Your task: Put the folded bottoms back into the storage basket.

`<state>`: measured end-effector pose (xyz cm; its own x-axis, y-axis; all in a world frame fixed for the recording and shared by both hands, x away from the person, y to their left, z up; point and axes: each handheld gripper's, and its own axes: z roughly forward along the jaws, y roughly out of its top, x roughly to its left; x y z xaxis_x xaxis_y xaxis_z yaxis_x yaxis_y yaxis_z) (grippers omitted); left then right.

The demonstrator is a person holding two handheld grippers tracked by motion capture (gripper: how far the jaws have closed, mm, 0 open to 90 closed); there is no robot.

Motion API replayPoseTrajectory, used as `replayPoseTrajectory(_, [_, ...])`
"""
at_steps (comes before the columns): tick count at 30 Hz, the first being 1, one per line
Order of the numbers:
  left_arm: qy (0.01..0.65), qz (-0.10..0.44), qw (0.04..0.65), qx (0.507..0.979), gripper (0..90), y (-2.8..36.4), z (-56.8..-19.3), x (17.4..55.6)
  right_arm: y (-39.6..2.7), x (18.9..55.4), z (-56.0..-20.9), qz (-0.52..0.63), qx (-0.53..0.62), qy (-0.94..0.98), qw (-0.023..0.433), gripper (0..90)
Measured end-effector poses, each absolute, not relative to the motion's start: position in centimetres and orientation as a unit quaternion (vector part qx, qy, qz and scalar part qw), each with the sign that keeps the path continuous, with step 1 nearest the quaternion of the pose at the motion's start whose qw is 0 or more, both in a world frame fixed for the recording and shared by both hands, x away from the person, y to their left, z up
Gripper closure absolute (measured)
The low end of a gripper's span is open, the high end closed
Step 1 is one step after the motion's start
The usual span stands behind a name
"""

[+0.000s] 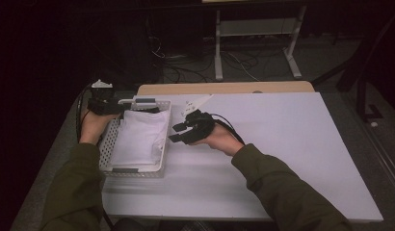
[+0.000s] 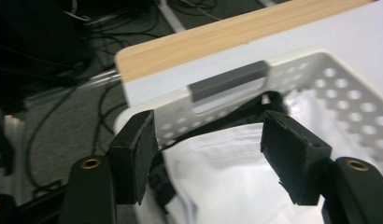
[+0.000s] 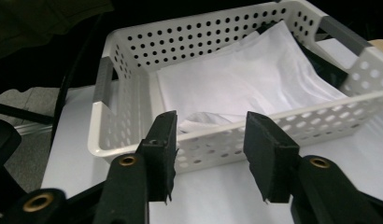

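A white perforated basket (image 1: pixel 105 147) with grey handles sits at the table's left side and holds a folded white cloth (image 1: pixel 140 134). My left gripper (image 1: pixel 122 108) hovers at the basket's far left corner. Its jaws stand apart over the cloth (image 2: pixel 227 172) and a dark item (image 2: pixel 236 114) tucked under it, with nothing pinched. My right gripper (image 1: pixel 176 133) sits just right of the basket. It faces the basket's side wall (image 3: pixel 133 107) with jaws apart and nothing between them. The cloth (image 3: pixel 245 79) lies beyond that wall.
The white tabletop (image 1: pixel 282 144) stretches to the right of the basket, with a wooden strip (image 1: pixel 224 88) along its far edge. Cables and a white metal frame (image 1: pixel 219 48) lie on the dark floor behind. The person's olive sleeves (image 1: pixel 277 187) rest over the near edge.
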<state>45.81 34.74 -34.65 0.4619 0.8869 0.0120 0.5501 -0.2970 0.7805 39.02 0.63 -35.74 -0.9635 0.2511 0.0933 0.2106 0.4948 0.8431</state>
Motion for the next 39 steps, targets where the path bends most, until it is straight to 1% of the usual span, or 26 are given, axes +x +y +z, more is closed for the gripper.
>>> replayPoseTrajectory(10, [0.443, 0.186, 0.395, 0.783, 22.7, 32.4, -34.9, 44.7, -1.2, 39.6, -36.4, 0.488, 0.157, 0.858, 0.034, 39.9])
replayPoseTrajectory(13, [0.437, 0.175, 0.397, 0.788, 19.4, 31.5, -35.0, 44.3, -1.9, 39.5, -36.6, 0.489, 0.165, 0.856, 0.037, 37.6])
replayPoseTrajectory(15, [0.438, 0.168, 0.397, 0.789, 14.2, 30.8, -35.1, 43.9, -2.3, 39.5, -36.7, 0.487, 0.166, 0.856, 0.041, 36.2])
replayPoseTrajectory(16, [0.438, 0.169, 0.399, 0.787, 13.2, 30.5, -35.2, 43.8, -2.6, 39.5, -36.8, 0.487, 0.167, 0.856, 0.044, 35.4])
replayPoseTrajectory(18, [0.434, 0.158, 0.407, 0.788, 12.8, 30.0, -35.4, 43.4, -3.0, 39.5, -36.9, 0.485, 0.173, 0.856, 0.043, 33.4])
replayPoseTrajectory(20, [0.441, 0.163, 0.402, 0.786, 13.6, 29.3, -35.5, 43.1, -3.5, 39.5, -37.0, 0.485, 0.178, 0.855, 0.044, 30.2])
replayPoseTrajectory(25, [0.443, 0.163, 0.411, 0.78, 13.4, 28.0, -35.5, 42.1, -4.7, 39.3, -37.3, 0.484, 0.192, 0.852, 0.054, 23.1])
replayPoseTrajectory(29, [0.438, 0.151, 0.418, 0.781, 7.4, 27.1, -35.3, 41.3, -6.1, 39.0, -37.4, 0.487, 0.205, 0.847, 0.06, 15.2])
replayPoseTrajectory(31, [0.423, 0.143, 0.422, 0.789, 1.2, 26.7, -35.2, 40.9, -6.8, 38.8, -37.5, 0.485, 0.213, 0.845, 0.069, 14.0])
replayPoseTrajectory(32, [0.418, 0.142, 0.424, 0.791, 0.0, 26.5, -35.2, 40.7, -7.1, 38.7, -37.5, 0.482, 0.218, 0.845, 0.078, 13.8])
replayPoseTrajectory(34, [0.416, 0.14, 0.422, 0.794, 0.0, 26.1, -35.1, 40.3, -7.8, 38.4, -37.5, 0.478, 0.228, 0.843, 0.09, 13.3])
replayPoseTrajectory(37, [0.397, 0.119, 0.433, 0.8, 0.0, 25.7, -35.1, 39.6, -8.9, 37.9, -37.6, 0.472, 0.238, 0.843, 0.098, 12.0])
replayPoseTrajectory(39, [0.388, 0.115, 0.438, 0.802, 0.0, 25.4, -35.0, 39.0, -9.7, 37.6, -37.7, 0.468, 0.237, 0.845, 0.108, 11.2])
